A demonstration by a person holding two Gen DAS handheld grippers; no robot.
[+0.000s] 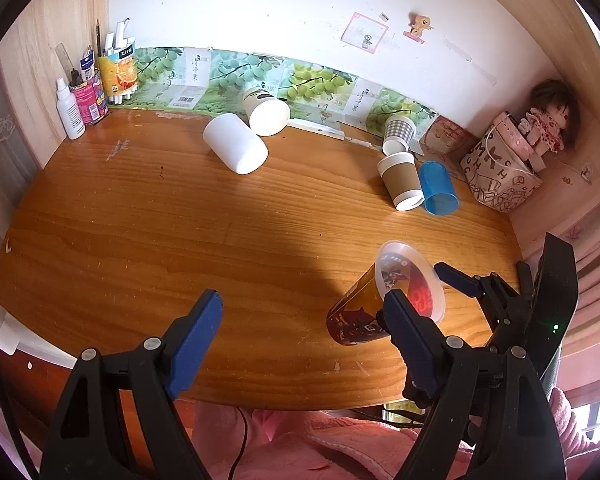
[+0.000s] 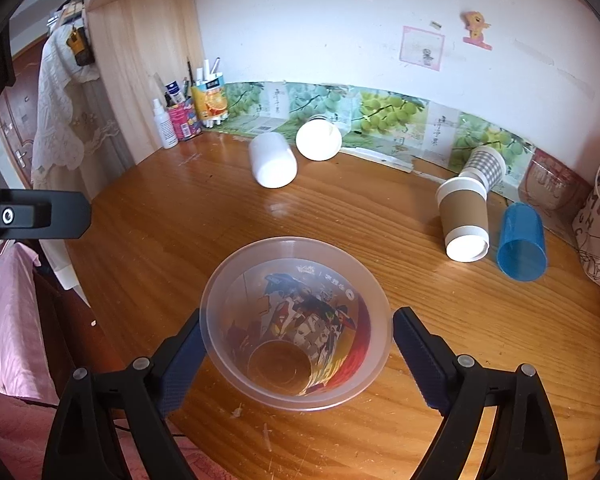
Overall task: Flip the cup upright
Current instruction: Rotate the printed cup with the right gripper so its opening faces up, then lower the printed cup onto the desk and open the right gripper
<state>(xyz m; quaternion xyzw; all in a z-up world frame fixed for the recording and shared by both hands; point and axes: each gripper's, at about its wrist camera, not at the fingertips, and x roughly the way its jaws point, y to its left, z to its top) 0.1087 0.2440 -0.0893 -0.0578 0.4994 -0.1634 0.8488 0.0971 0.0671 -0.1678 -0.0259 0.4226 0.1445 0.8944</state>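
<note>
A clear plastic cup with a colourful cartoon print (image 2: 296,332) sits between my right gripper's (image 2: 296,344) blue fingers, its open mouth facing the camera. The fingers press its sides and hold it tilted above the wooden table. In the left wrist view the same cup (image 1: 384,300) shows at lower right, tilted, mouth up and right, with the right gripper (image 1: 444,280) around it. My left gripper (image 1: 304,312) is open and empty over the table's near edge.
Several cups lie on their sides on the table (image 1: 140,220): a white cup (image 1: 236,144), a printed paper cup (image 1: 266,110), a checked cup (image 1: 398,130), a brown-sleeved cup (image 1: 400,182), a blue cup (image 1: 438,188). Pen holders (image 1: 88,96) stand back left; a bag and doll (image 1: 512,156) back right.
</note>
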